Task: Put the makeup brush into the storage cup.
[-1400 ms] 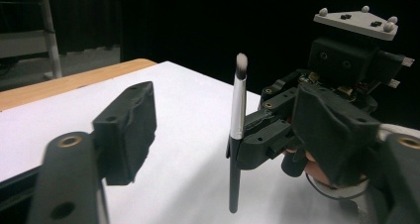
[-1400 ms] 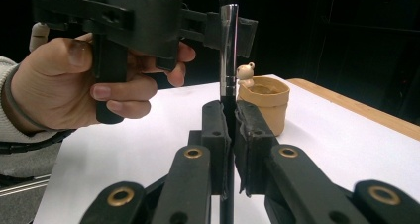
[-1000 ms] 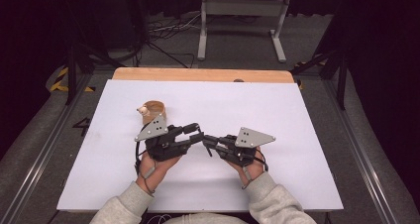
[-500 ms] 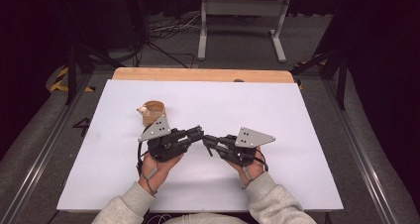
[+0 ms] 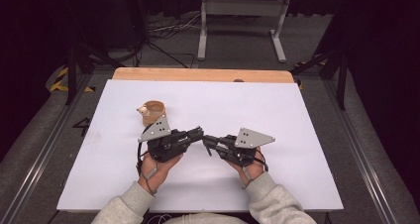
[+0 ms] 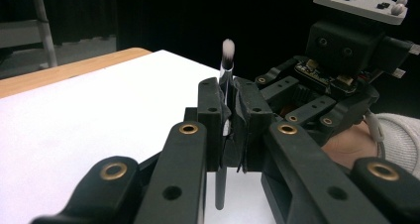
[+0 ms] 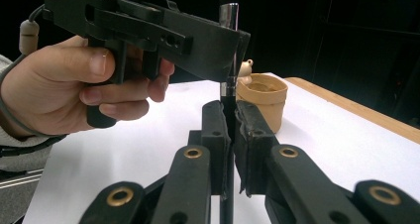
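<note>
— Holding a slim makeup brush [image 6: 223,85] upright between them, two hand-held grippers meet near the middle of a white table [image 5: 307,115], a little toward its near edge. What does each one do?

— The left gripper [image 5: 198,133] has its jaws closed on the brush's dark handle; they have just been closing, with the handle between them. In the left gripper view the handle runs up through the clamped jaws, the pale bristle tip stands above them, and the handle's lower end hangs below.

— And the other?

— The right gripper [image 5: 208,140] is also clamped tight on the same handle. In the right gripper view the handle rises between its pads [image 7: 247,135], and the left gripper's body crosses just above, gripping higher up near the metal ferrule.

— So where are the tips?

— Seen from the high view they touch nose to nose, pointing at each other, each held by a hand [image 5: 157,169] coming from the near edge in a grey sleeve.

— Anything else on the table?

— A small round wooden pot [image 5: 153,111] stands toward the far left, behind the left gripper and apart from the brush, with a small pale object at its left rim. A wooden strip [image 5: 203,74] runs along the far edge.
</note>
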Demonstrator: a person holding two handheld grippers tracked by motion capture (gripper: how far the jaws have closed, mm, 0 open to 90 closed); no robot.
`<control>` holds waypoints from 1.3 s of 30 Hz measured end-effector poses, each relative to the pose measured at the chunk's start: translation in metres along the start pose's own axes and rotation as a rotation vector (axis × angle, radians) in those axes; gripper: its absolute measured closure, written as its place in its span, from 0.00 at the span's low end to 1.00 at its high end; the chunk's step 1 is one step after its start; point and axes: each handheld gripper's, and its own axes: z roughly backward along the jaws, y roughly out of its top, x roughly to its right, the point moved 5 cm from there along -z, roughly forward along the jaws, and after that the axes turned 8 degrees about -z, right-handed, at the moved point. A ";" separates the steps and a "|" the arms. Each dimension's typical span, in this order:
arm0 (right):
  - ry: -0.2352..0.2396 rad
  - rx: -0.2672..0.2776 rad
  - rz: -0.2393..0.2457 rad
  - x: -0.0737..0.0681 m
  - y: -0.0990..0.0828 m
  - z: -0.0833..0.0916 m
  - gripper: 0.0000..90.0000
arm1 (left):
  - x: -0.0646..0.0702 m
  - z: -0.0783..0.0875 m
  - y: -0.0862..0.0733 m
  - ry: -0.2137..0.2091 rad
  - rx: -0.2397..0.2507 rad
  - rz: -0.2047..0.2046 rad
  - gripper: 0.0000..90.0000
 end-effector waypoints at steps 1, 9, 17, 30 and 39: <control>-0.001 -0.001 0.003 0.000 0.000 0.000 0.93 | 0.000 0.000 0.000 0.000 0.000 0.000 0.93; 0.015 -0.008 -0.002 0.001 0.004 0.004 0.60 | 0.003 0.004 0.006 0.003 0.000 -0.015 0.93; -0.046 0.015 -0.021 0.007 0.007 0.011 0.21 | -0.003 0.011 0.015 0.032 0.003 -0.019 0.93; -0.132 -0.003 -0.074 0.023 0.002 0.033 0.02 | -0.029 0.018 0.034 0.128 -0.015 -0.024 0.93; -0.129 -0.003 -0.123 0.030 -0.006 0.042 0.00 | -0.044 0.023 0.044 0.162 -0.024 -0.017 0.93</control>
